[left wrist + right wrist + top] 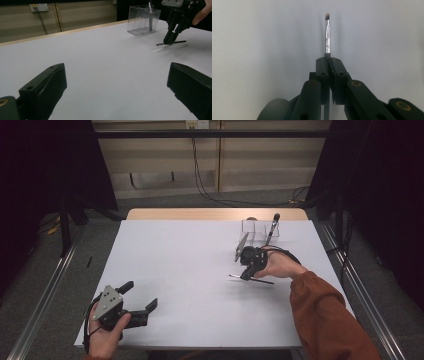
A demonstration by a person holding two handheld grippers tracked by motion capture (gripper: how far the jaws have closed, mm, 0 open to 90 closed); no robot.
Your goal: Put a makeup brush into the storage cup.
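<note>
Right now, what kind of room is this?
Probably a lab set up for recording. A white table stands between dark curtains, cables hang from a wall socket, and the right tongs hold a small brush.

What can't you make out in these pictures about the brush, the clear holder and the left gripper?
- Brush: in the right gripper view, its handle is hidden behind the shut right gripper.
- Clear holder: in the high view, its contents are too small to identify.
- Left gripper: in the left gripper view, its open jaws are cut off by the bottom edge.

brush [251, 279] on table [190, 270], right | clear box [260, 231] behind it
</note>
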